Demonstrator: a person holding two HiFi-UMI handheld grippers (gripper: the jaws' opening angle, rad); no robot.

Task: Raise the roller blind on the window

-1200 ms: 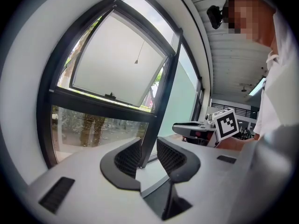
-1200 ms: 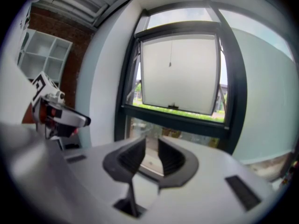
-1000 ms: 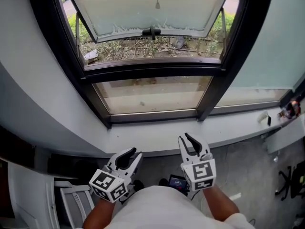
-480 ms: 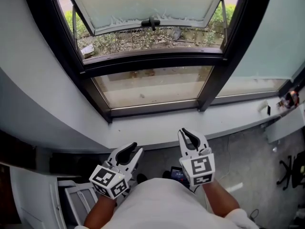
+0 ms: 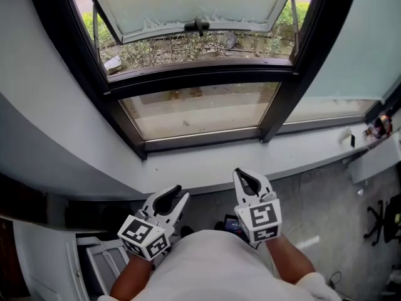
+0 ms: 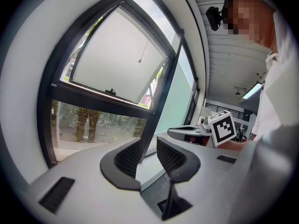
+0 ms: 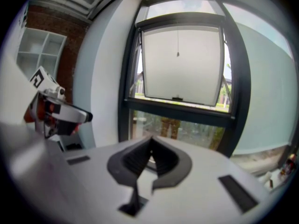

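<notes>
The right tool [image 7: 151, 140] has its dark jaws together, tips touching, nothing between them. Ahead, a white fabric roller blind [image 7: 182, 64] covers the upper pane of the black-framed window [image 7: 236, 78]; its thin cord [image 7: 177, 43] hangs in the middle.

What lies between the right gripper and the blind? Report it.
Head view: white sill, lower pane and dark crossbar separate right gripper from blind.

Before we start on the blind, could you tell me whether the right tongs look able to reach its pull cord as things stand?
Probably not yet. The right tongs hang low by the person's waist, shut and empty, while the pull cord dangles high before the blind; nothing blocks the way.
</notes>
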